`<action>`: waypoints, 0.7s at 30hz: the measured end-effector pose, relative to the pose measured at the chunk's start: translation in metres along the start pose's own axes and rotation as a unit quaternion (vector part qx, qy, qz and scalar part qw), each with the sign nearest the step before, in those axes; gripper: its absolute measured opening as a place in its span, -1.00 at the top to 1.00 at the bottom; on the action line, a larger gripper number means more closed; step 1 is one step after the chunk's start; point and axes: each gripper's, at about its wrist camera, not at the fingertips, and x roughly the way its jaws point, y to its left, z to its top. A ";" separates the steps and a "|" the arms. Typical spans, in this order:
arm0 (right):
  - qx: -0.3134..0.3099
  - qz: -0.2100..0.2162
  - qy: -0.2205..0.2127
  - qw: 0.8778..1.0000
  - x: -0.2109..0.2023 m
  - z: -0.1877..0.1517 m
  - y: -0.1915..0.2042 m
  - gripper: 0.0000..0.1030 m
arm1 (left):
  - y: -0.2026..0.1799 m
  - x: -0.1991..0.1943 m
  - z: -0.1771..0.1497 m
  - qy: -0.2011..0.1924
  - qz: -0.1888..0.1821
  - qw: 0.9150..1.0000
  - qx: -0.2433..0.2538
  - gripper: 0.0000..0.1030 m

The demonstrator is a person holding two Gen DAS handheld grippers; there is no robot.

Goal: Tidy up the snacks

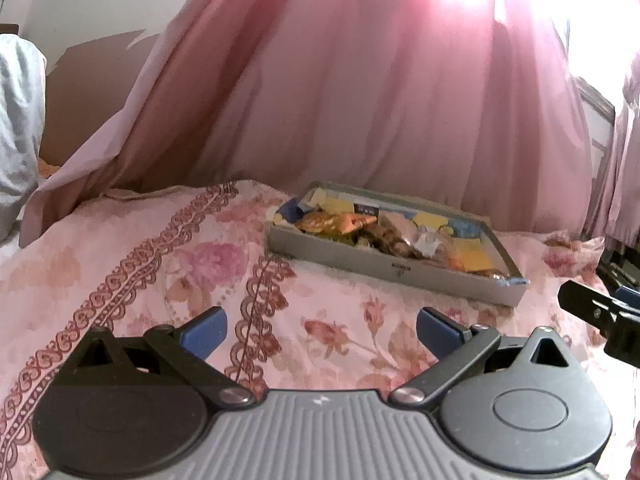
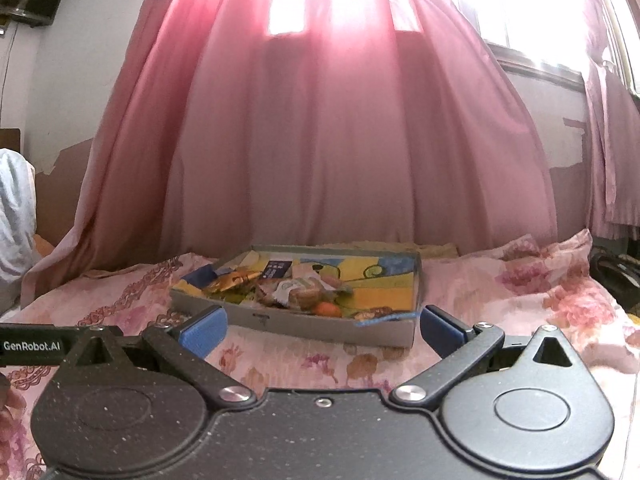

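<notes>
A shallow grey box point(image 1: 384, 266) lies on the floral bedspread, with several wrapped snacks point(image 1: 352, 226) piled inside on a yellow and blue printed liner. It also shows in the right wrist view point(image 2: 320, 326), with the snacks point(image 2: 296, 292) heaped toward its left and middle. My left gripper point(image 1: 322, 330) is open and empty, low over the bedspread, in front and left of the box. My right gripper point(image 2: 322, 330) is open and empty, just in front of the box's near wall.
The pink floral bedspread point(image 1: 140, 264) covers the bed. A pink curtain point(image 2: 320, 140) hangs right behind the box. A pale bundle of cloth point(image 1: 16, 128) sits at far left. The right gripper's body point(image 1: 604, 312) shows at the left view's right edge.
</notes>
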 end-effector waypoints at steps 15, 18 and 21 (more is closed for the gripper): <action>0.017 -0.004 0.029 0.999 -0.013 -0.031 -0.012 -0.99 | -0.013 -0.003 -0.025 0.023 0.009 0.999 0.032 -0.99; 0.017 -0.003 0.031 0.999 -0.013 -0.036 -0.014 -0.99 | -0.015 -0.003 -0.027 0.025 0.011 0.999 0.033 -0.99; 0.021 -0.003 0.031 0.999 -0.013 -0.040 -0.016 -0.99 | -0.015 -0.002 -0.030 0.031 0.014 0.999 0.034 -0.99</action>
